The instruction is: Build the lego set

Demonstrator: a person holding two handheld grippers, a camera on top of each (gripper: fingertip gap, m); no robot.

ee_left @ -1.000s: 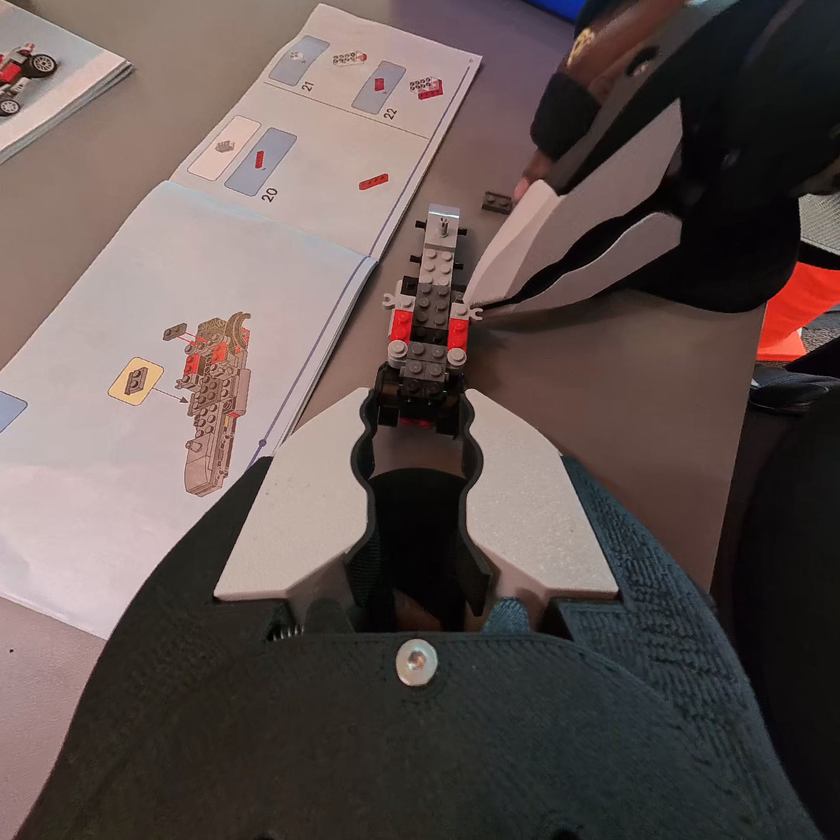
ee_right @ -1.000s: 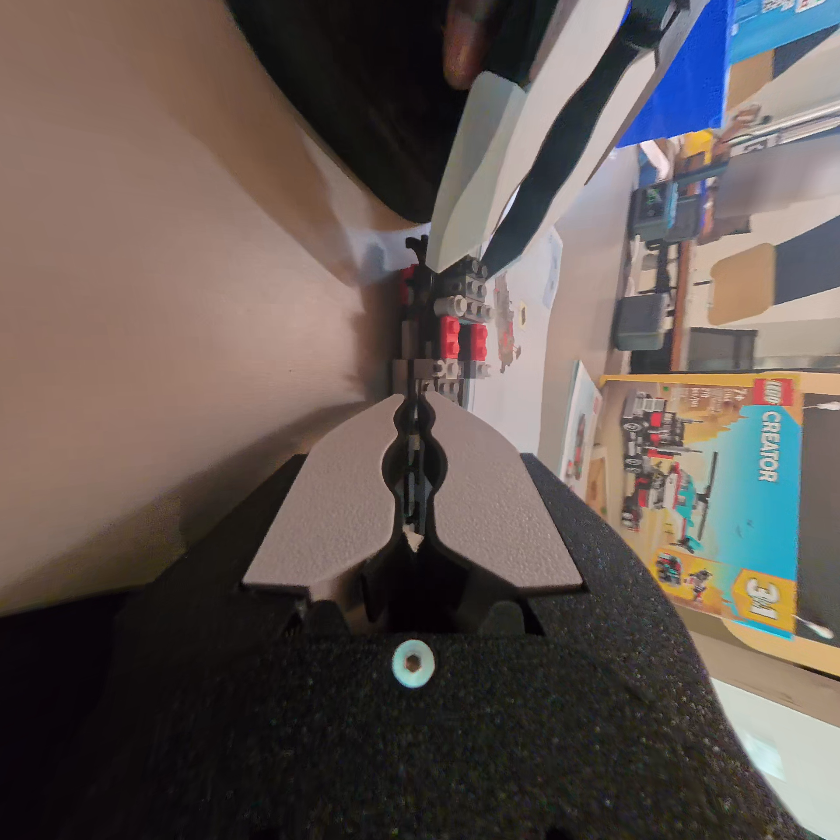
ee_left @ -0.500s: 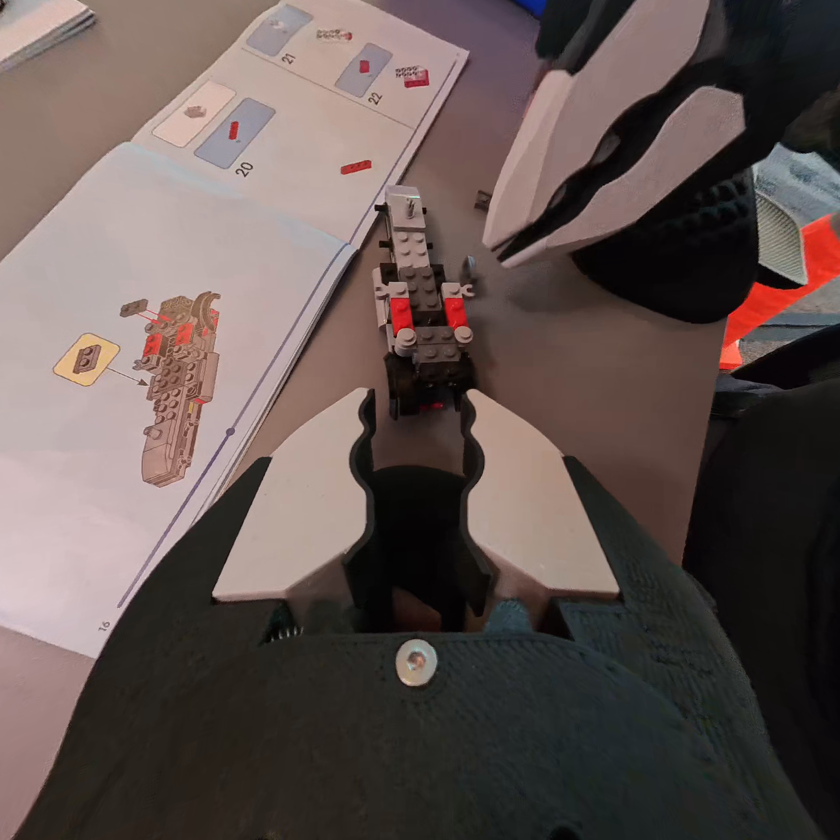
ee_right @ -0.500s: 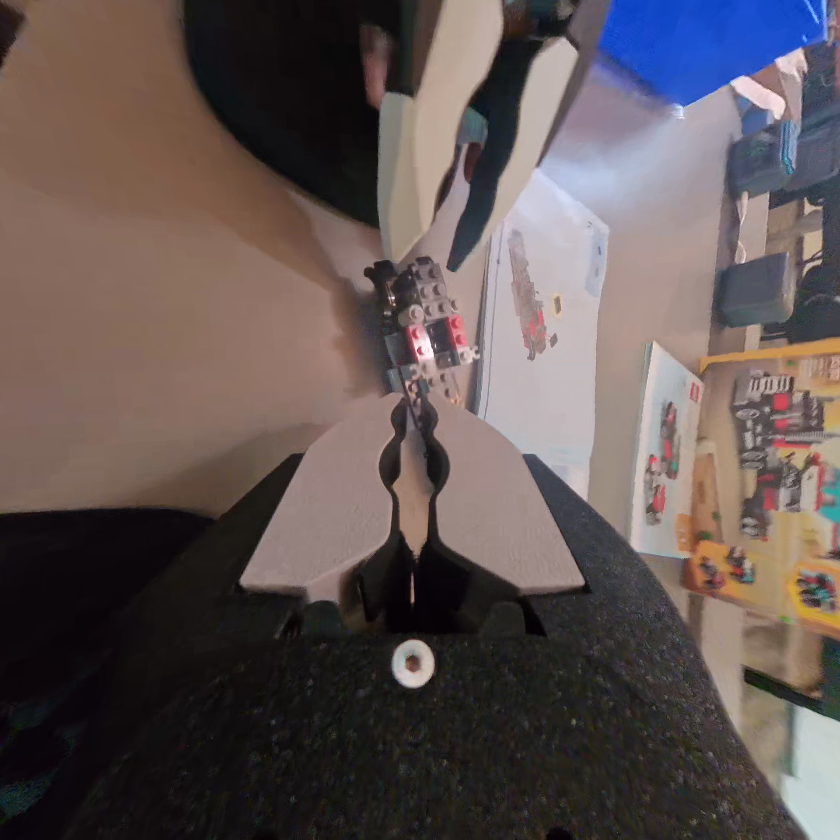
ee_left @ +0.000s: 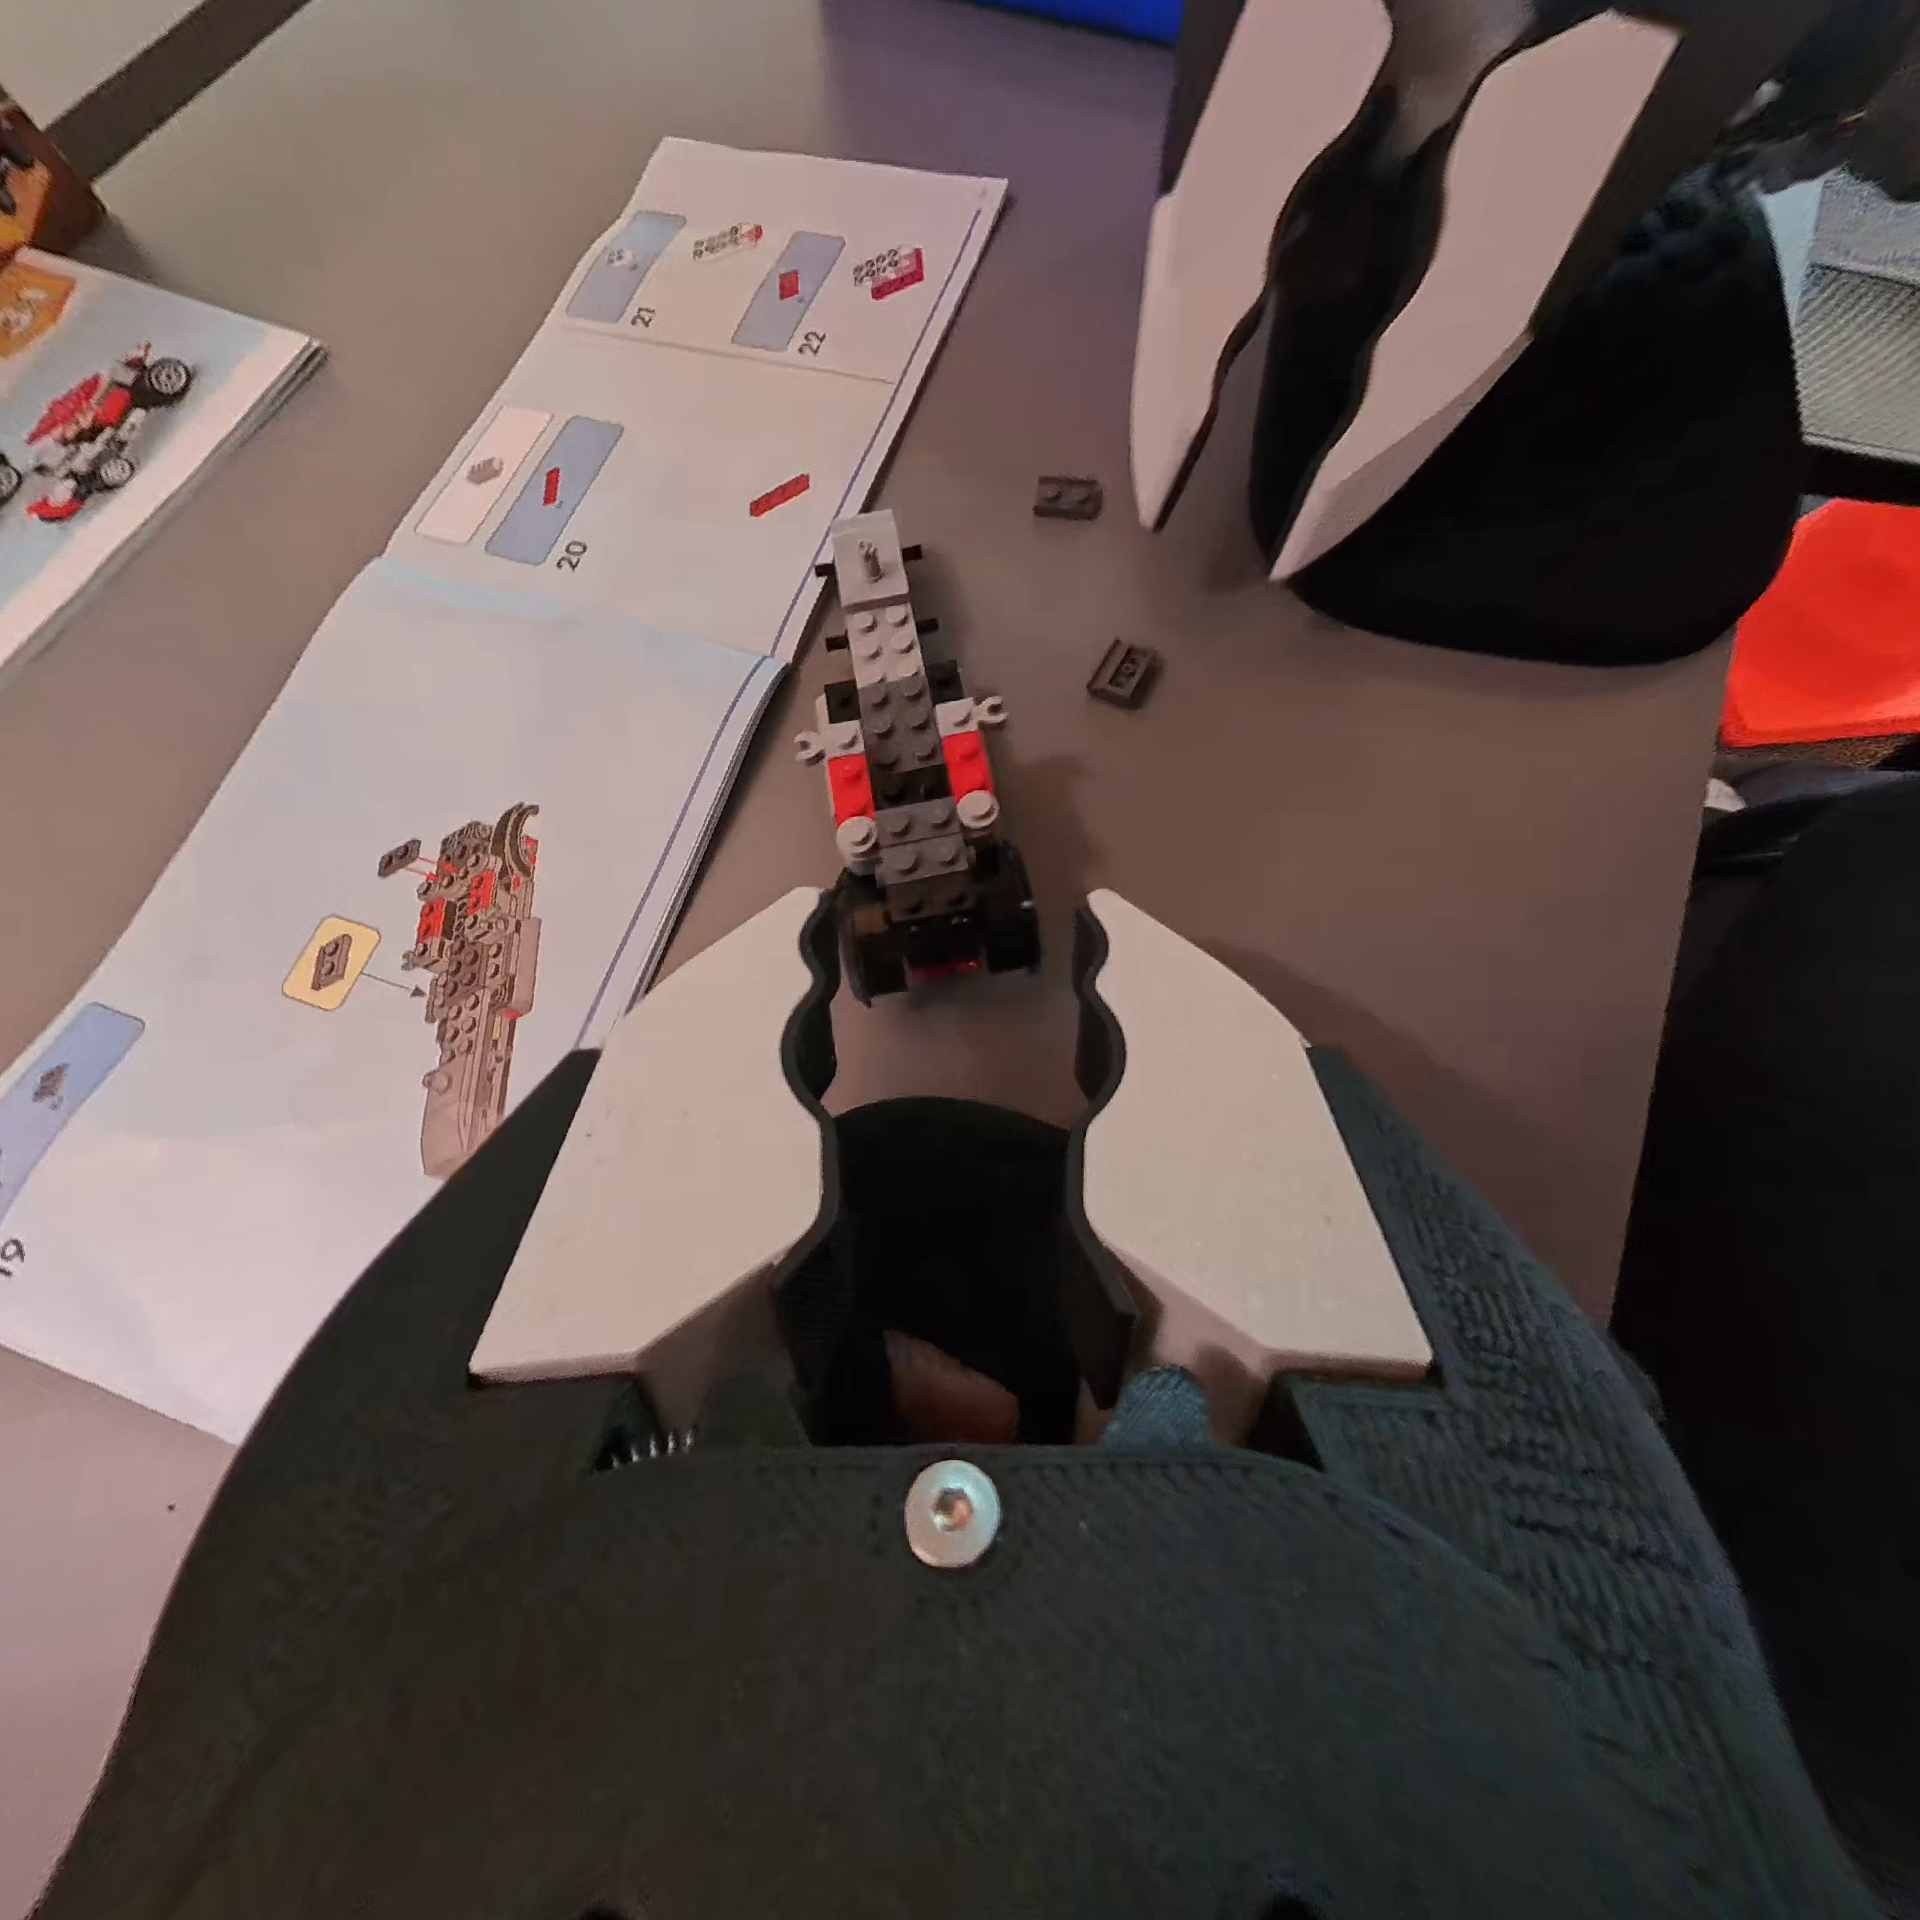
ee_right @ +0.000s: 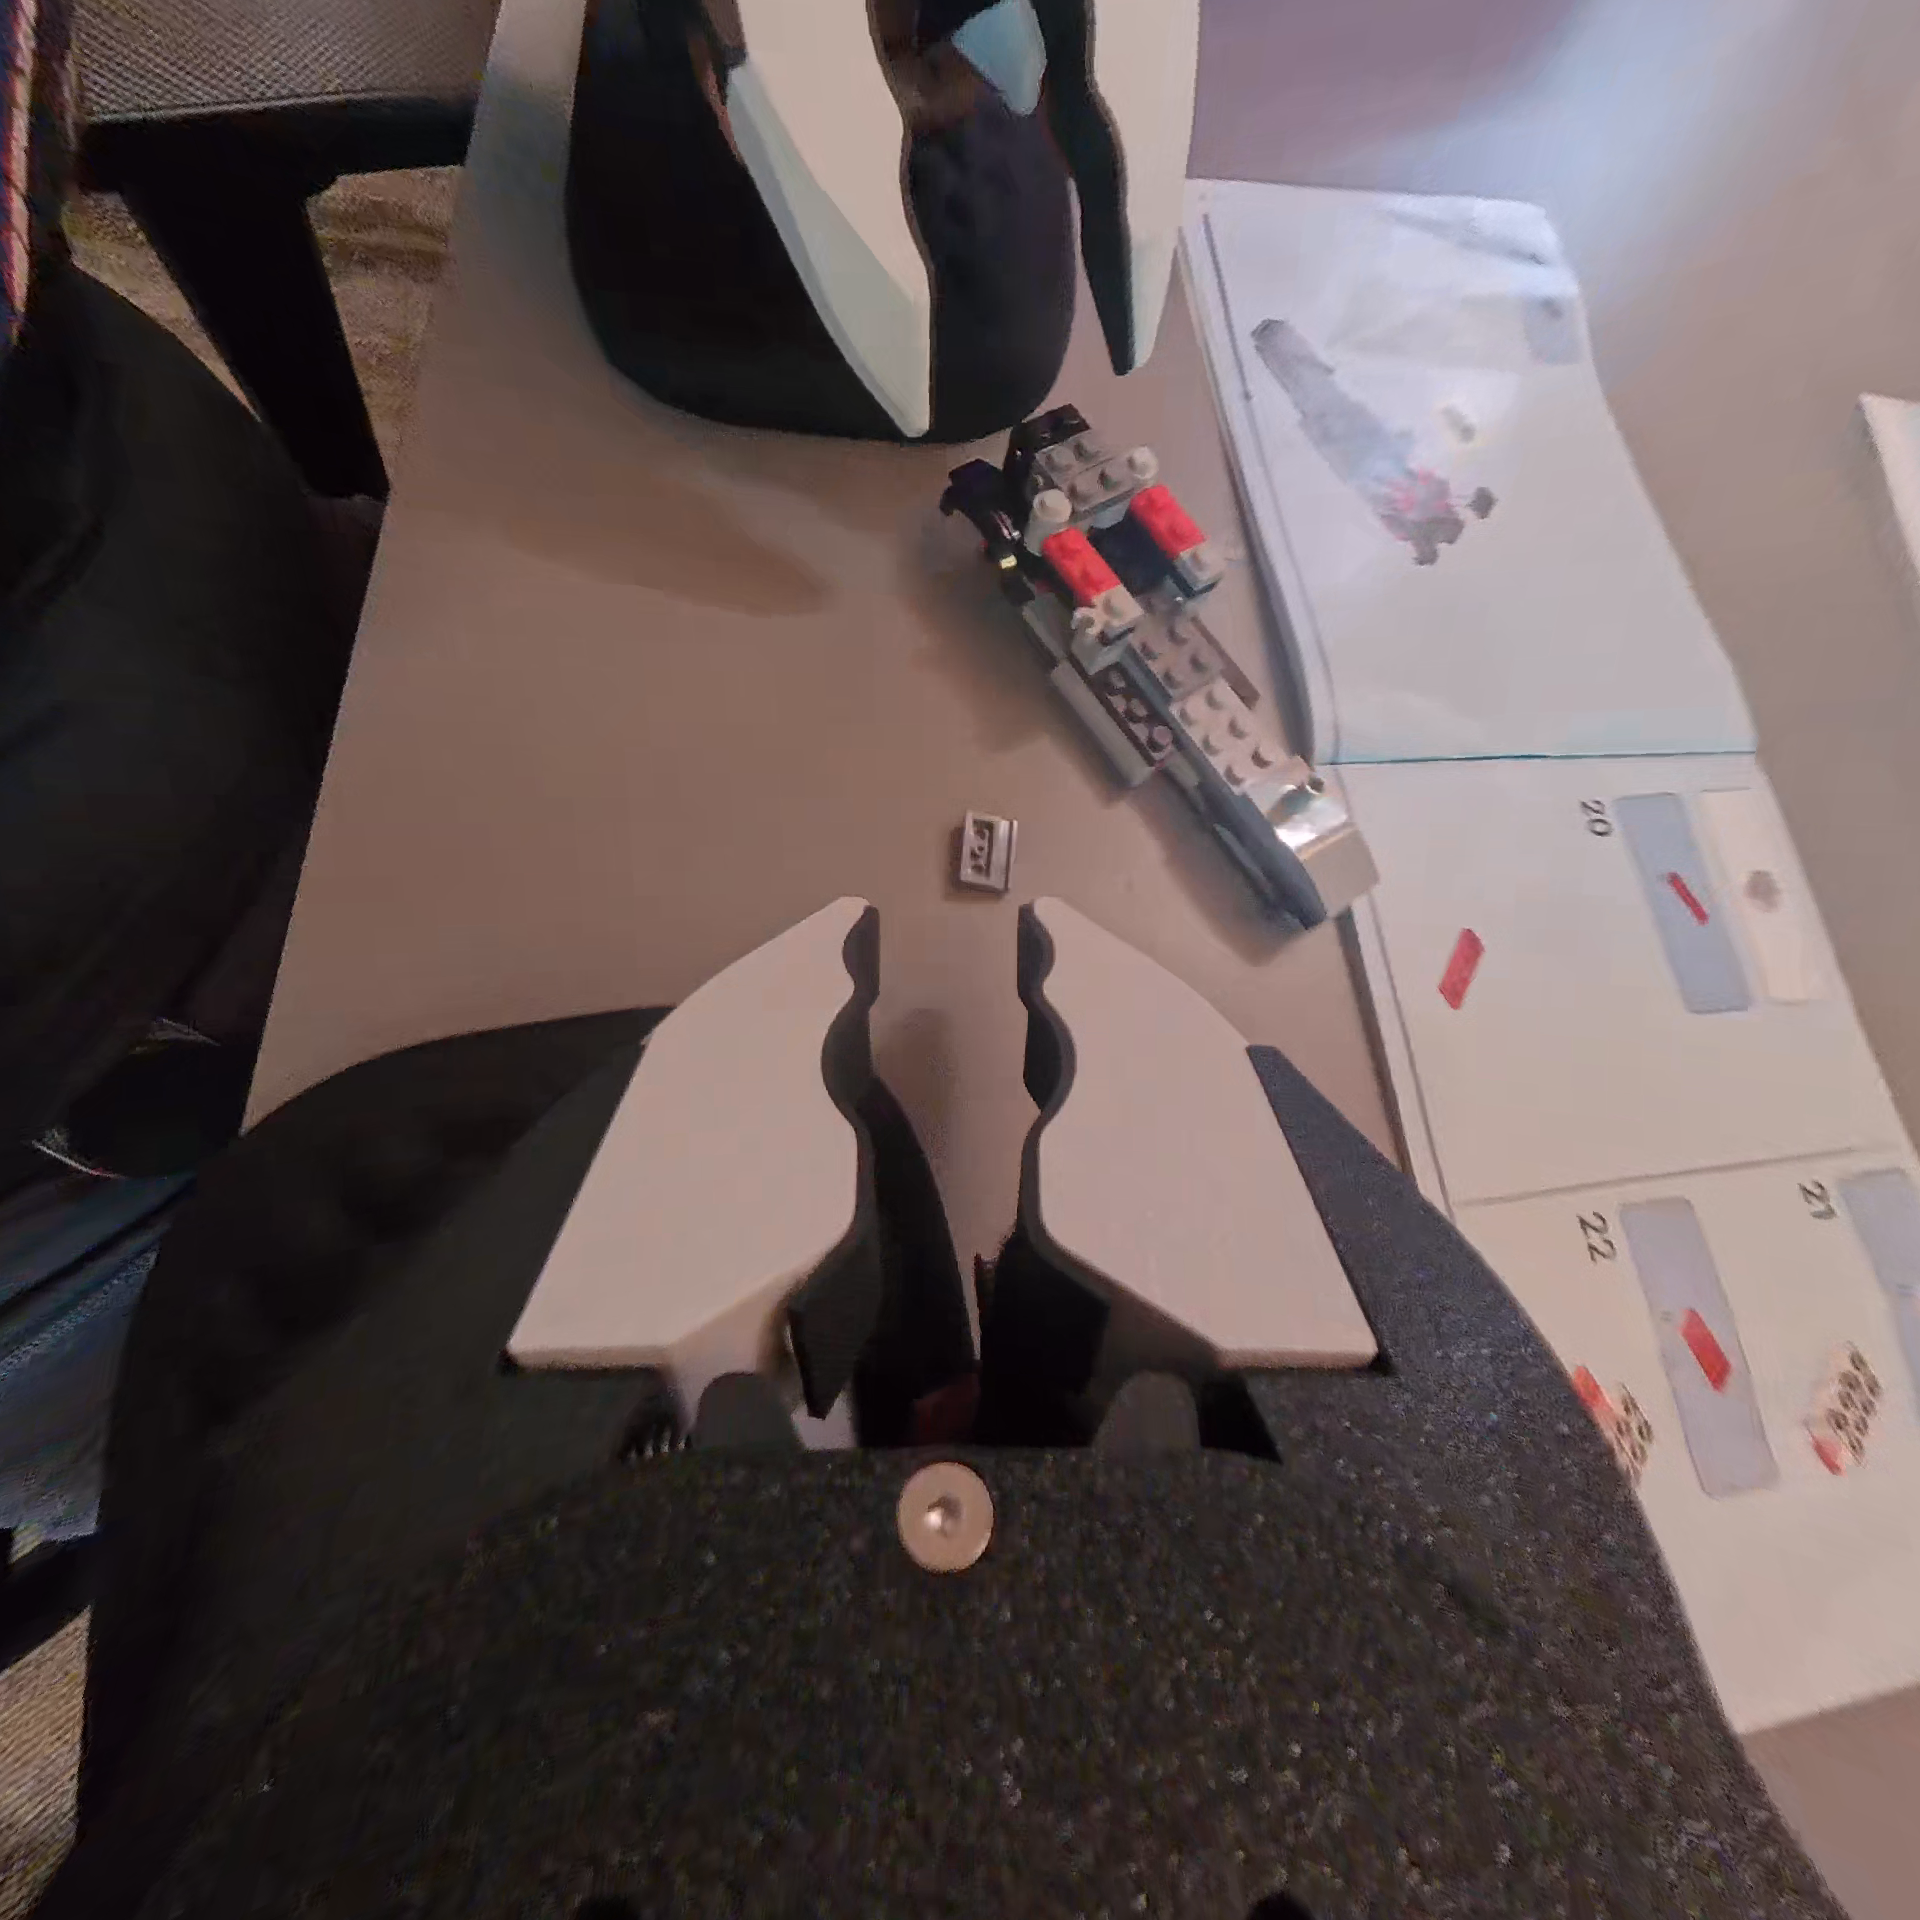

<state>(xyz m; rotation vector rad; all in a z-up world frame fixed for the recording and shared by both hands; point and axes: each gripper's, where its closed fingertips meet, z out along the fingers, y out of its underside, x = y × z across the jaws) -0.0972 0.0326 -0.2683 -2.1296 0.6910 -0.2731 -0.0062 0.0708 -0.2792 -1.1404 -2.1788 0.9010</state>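
Instruction booklet [ee_left: 447,790] lies open left of the left gripper [ee_left: 940,914], whose jaws gape empty around the lego model's [ee_left: 909,748] black rear, likely ready to steady it. Right gripper [ee_right: 945,914], half open and empty, hovers just short of a small grey plate [ee_right: 984,850], probably the next piece.

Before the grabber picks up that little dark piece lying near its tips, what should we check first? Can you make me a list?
1. Right gripper open: ok.
2. Right gripper empty: ok.
3. Small dark plate lies free on the table, just ahead of the tips: ok.
4. Plate right way up: not ok, it seems upside down.
5. Left gripper open, model resting on the table, not held: ok.
6. Second dark plate clear of the way: ok.
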